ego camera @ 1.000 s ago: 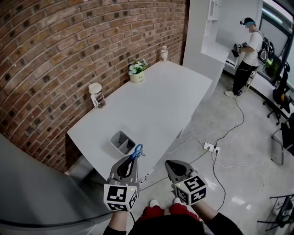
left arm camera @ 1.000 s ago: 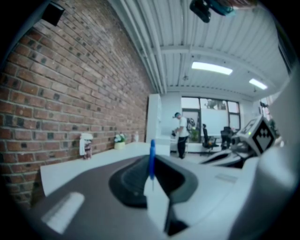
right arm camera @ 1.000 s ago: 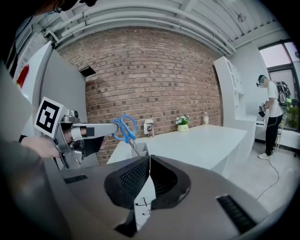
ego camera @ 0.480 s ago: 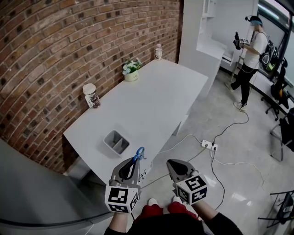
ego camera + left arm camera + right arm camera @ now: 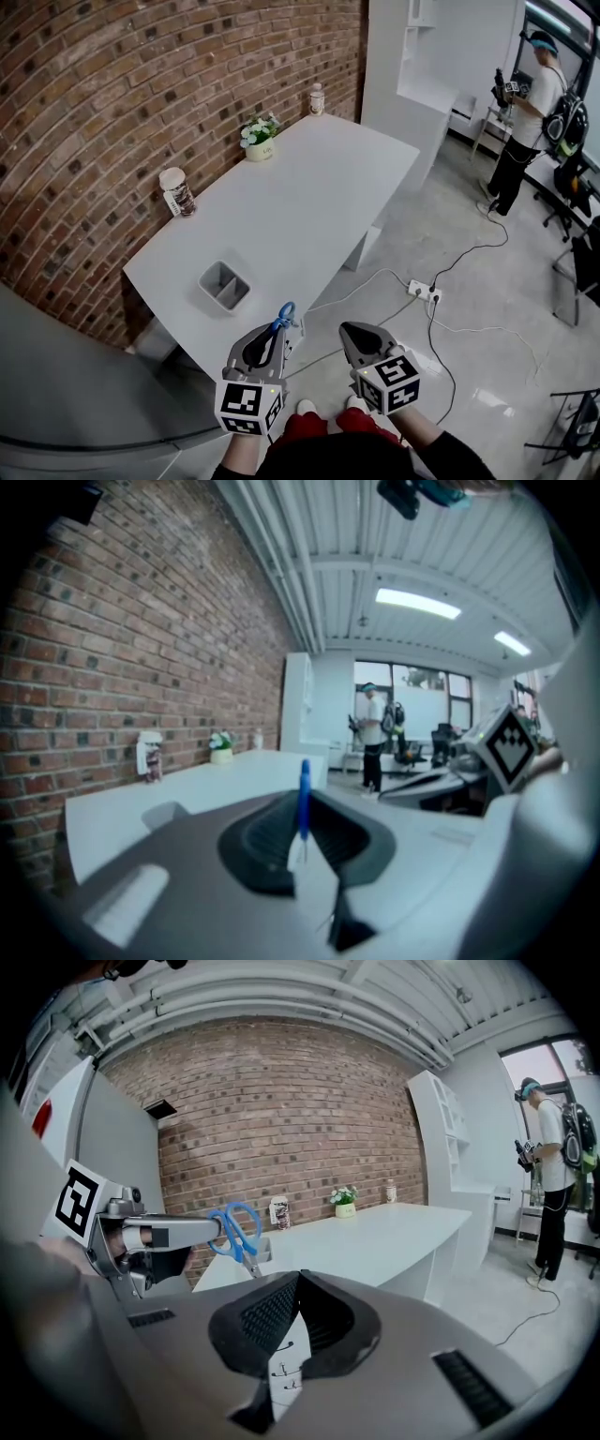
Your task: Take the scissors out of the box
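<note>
The blue-handled scissors (image 5: 281,316) (image 5: 304,794) are clamped in my left gripper (image 5: 278,328), blue loops sticking up past the fingertips. That gripper hangs off the table's near corner, over the floor. In the right gripper view the scissors (image 5: 236,1232) hang from the left gripper (image 5: 211,1230), blades pointing down. The small grey box (image 5: 223,286) stands on the white table (image 5: 309,197) near its front end, well ahead and left of both grippers. My right gripper (image 5: 349,330) (image 5: 298,1274) is shut with nothing in it, side by side with the left.
On the table by the brick wall stand a white-lidded jar (image 5: 174,190), a flower pot (image 5: 255,141) and a bottle (image 5: 317,97). A power strip (image 5: 419,289) with cables lies on the floor. A person (image 5: 525,122) stands at the far right.
The table and box have slid up and to the left in the head view as both grippers drew back from them. The scissors stay in the left gripper.
</note>
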`<state>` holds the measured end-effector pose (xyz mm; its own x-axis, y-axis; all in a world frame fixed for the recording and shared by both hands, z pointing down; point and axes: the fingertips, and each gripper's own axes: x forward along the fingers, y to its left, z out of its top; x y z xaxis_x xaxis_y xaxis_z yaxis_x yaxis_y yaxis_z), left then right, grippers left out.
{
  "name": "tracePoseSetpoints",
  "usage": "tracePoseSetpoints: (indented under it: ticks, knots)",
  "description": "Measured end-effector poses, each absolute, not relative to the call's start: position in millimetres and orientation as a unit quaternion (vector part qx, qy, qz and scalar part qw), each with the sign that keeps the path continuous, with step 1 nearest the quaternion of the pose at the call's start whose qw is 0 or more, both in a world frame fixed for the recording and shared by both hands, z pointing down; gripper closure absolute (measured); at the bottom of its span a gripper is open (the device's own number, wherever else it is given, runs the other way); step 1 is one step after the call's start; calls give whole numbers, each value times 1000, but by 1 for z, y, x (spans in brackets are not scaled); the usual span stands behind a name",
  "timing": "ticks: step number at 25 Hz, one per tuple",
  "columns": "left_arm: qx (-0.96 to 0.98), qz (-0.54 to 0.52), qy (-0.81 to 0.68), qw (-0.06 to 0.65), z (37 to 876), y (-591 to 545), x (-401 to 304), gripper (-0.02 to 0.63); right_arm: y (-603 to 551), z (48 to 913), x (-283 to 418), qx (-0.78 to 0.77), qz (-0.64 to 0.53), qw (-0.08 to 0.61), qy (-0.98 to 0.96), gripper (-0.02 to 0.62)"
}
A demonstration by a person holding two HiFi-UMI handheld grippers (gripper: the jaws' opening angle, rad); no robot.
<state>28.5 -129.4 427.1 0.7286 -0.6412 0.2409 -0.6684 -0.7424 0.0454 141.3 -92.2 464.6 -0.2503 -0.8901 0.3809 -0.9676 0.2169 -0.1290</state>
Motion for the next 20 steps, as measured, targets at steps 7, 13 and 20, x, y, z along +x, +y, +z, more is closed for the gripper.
tracePoseSetpoints:
  ticks: [7,13,20]
  knots:
    - [924,116,-358,69,433,-121,50,575,-85,470,162,593,175,120,-777,588]
    - [920,123,-364,73,438,-113,69,577,-79,470,180,585,176,118,-783,588]
    - [916,124,-372,79,441,-104,90,575,-71,469,203,582,174,118,-786,588]
